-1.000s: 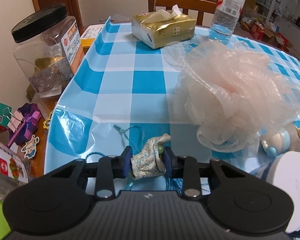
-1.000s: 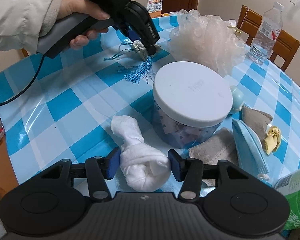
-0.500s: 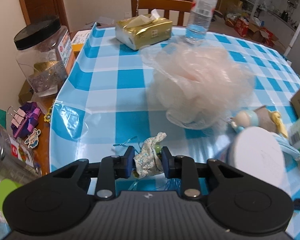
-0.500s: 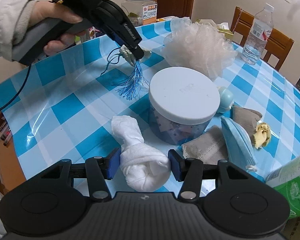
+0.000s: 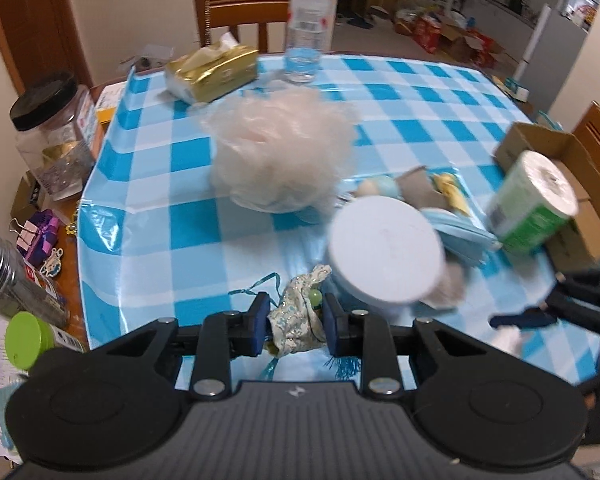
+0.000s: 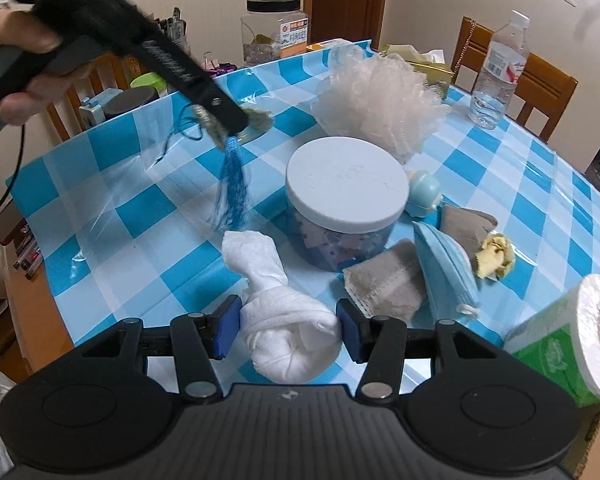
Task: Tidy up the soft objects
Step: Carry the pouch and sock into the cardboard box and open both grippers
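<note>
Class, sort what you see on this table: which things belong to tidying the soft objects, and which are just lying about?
Job: tassel pouch in left gripper; white cloth in right gripper; bath pouf; face masks; grey pouches.

Lying about: water bottle; tissue pack; black-lidded jar; binder clips.

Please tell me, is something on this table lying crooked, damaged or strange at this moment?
Nothing looks spilled or broken. The green-wrapped paper roll leans tilted at the table's edge, against a cardboard box. The yellow crumpled scrap lies loose beside the blue face masks.
</note>
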The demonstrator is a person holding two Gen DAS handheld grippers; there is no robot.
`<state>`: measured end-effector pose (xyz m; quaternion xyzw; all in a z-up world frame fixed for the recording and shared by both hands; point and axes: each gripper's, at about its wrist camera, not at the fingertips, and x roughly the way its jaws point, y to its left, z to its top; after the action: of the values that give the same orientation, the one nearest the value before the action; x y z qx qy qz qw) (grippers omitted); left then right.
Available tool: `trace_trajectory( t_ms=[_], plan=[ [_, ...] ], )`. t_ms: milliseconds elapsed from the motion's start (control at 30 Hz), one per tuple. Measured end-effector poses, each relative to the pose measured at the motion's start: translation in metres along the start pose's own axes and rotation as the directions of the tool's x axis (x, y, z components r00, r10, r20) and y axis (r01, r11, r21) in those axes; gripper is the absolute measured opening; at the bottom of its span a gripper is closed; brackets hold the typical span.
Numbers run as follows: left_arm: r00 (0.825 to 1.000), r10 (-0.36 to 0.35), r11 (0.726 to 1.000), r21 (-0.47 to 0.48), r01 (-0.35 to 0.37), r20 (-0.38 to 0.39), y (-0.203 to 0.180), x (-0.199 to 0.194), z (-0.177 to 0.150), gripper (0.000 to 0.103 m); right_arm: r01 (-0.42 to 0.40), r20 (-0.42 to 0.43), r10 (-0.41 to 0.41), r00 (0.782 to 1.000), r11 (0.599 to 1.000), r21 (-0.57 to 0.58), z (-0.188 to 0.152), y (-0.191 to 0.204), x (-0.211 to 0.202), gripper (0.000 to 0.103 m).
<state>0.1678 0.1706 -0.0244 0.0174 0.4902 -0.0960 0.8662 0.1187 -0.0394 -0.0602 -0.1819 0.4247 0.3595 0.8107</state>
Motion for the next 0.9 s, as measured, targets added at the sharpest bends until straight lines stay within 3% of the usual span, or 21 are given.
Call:
trace_trajectory(
  t_ms=[467,900],
  plan=[
    [0.993,-0.115,0.984,0.134,0.115,-0.003,-0.087,-0.043,-0.006,0.026,0.063,0.002,-0.064,0.998,0.996,0.057,-0.034,-0.029,-0.054,0.057],
    [0.970,-0.243,0.925,0.299,0.236,-0.016,-0.186,-0.051,0.015,0.026,0.194,0.021,-0.201,0.979,0.963,0.190,-0.086,-0.082,-0.115,0.057]
  ],
)
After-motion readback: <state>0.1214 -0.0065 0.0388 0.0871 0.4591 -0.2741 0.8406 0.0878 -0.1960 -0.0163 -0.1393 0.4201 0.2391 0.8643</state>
